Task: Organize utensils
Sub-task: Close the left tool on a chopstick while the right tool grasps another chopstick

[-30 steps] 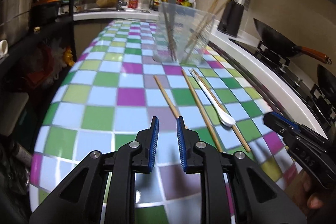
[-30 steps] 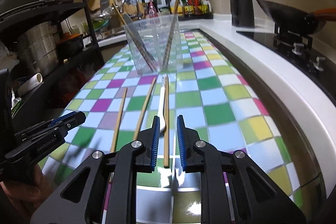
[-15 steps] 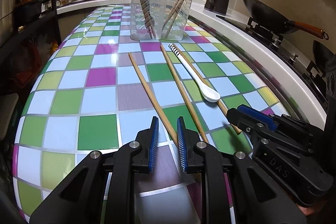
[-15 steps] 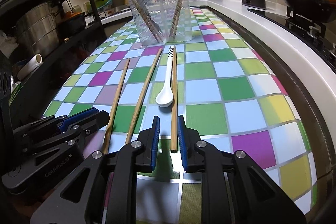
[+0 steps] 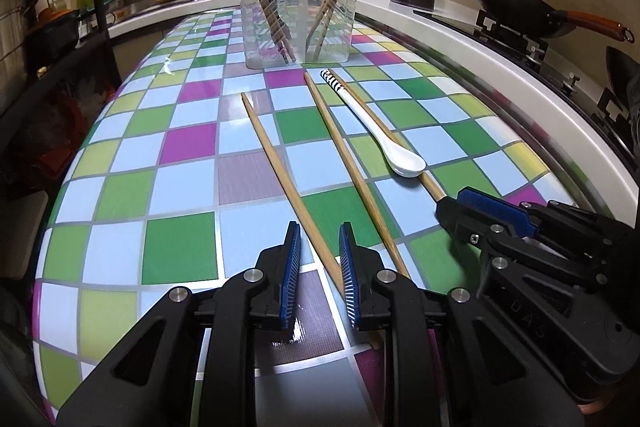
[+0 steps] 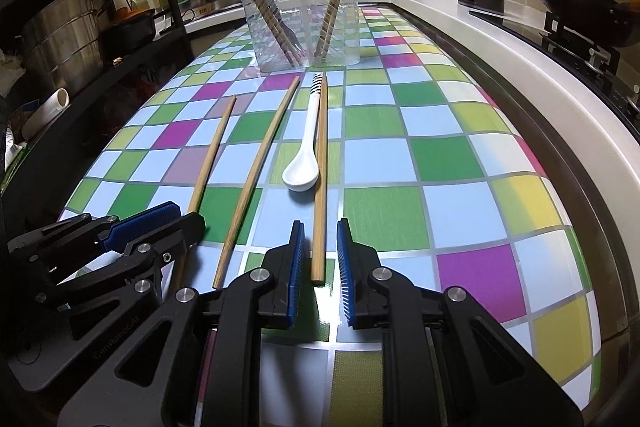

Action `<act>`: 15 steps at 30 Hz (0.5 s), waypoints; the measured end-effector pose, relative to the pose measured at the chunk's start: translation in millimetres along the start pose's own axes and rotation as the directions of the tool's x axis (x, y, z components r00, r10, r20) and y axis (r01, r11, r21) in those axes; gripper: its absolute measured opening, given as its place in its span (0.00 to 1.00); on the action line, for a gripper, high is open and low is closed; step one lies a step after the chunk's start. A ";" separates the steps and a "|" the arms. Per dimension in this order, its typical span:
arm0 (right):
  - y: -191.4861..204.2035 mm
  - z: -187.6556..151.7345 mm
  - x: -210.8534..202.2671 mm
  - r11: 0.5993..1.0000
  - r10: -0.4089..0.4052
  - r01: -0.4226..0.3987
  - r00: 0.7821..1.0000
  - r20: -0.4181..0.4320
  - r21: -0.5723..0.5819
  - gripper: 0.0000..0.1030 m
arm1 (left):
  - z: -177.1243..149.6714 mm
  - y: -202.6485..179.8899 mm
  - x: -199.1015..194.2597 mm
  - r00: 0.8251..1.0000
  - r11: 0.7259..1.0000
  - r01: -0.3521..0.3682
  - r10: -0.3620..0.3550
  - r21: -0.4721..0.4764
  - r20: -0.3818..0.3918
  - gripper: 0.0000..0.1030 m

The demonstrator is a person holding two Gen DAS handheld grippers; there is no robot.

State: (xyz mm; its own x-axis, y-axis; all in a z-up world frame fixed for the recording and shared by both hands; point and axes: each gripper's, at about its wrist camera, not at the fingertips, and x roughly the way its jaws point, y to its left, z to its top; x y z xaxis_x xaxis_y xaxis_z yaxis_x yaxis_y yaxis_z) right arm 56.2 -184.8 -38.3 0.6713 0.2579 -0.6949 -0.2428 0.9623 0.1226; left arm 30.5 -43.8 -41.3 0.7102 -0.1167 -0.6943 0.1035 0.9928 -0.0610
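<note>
Both grippers come in low over the checkered tabletop, each lined up along its own chopstick, presumably so the blue pads can pinch the near end of a thin stick lying flat. The right gripper straddles the near end of the rightmost chopstick; its jaws are closing, the stick is between them, and gaps still show on both sides, so no grip yet. The left gripper straddles the leftmost chopstick; its jaws are opening slightly, narrowly apart, the stick passing between and close to the right pad, but contact can't be confirmed. The middle chopstick lies just beside it, untouched. A white spoon with a striped handle end rests bowl toward the camera, touching or lying over the rightmost chopstick; that could get nudged when the stick lifts. All four loose utensils lie roughly parallel, far ends pointing at the clear plastic holder, which stands upright at the far end just beyond them. The holder looks divided down the middle: left compartment holds chopsticks leaning left plus a grey utensil, maybe a spatula or fork, hard to tell; right compartment holds several chopsticks leaning right. Most of the job looks undone: three chopsticks and the spoon remain out.
</note>
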 end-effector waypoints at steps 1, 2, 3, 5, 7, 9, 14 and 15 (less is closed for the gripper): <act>-1.3 0.3 0.0 1.000 -0.004 0.004 1.000 -0.003 0.002 0.07 | 0.4 0.4 0.0 1.000 1.000 -0.005 0.005 0.000 0.000 0.20; -2.3 0.3 -0.3 1.000 -0.003 0.003 1.000 -0.005 0.005 0.07 | 0.6 1.5 -0.1 1.000 1.000 -0.008 0.008 -0.003 -0.001 0.20; -3.9 0.3 -0.7 1.000 -0.004 0.004 1.000 -0.006 0.010 0.07 | 0.8 3.2 -0.4 1.000 1.000 -0.008 0.008 -0.007 -0.002 0.20; -5.9 -0.4 -1.8 1.000 -0.013 0.014 1.000 -0.006 0.012 0.06 | 1.3 6.5 -0.9 1.000 1.000 -0.007 0.007 -0.012 -0.007 0.20; -8.4 -1.0 -2.8 1.000 -0.019 0.019 1.000 -0.006 0.015 0.06 | 1.8 9.4 -1.4 1.000 1.000 -0.014 0.014 -0.015 -0.013 0.12; -10.0 -1.6 -4.3 0.999 -0.030 0.030 1.000 -0.007 0.021 0.06 | 1.9 13.2 -1.6 1.000 1.000 -0.020 0.019 -0.022 -0.018 0.09; -18.4 -3.6 -8.7 0.994 -0.097 0.097 0.995 -0.002 0.045 0.07 | 1.0 29.4 -7.6 0.998 0.995 -0.056 0.055 -0.078 -0.015 0.08; -20.6 -3.8 -9.3 0.993 -0.107 0.107 0.994 -0.002 0.053 0.07 | 1.2 30.5 -7.8 0.998 0.995 -0.063 0.062 -0.078 -0.014 0.08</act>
State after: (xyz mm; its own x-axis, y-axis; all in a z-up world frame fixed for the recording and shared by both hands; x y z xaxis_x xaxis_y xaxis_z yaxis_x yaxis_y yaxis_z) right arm 52.2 -207.3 -37.0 0.6923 0.1530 -0.7052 -0.1316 0.9876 0.0851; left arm 28.9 -12.6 -36.9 0.7051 -0.0543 -0.7070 0.0036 0.9973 -0.0730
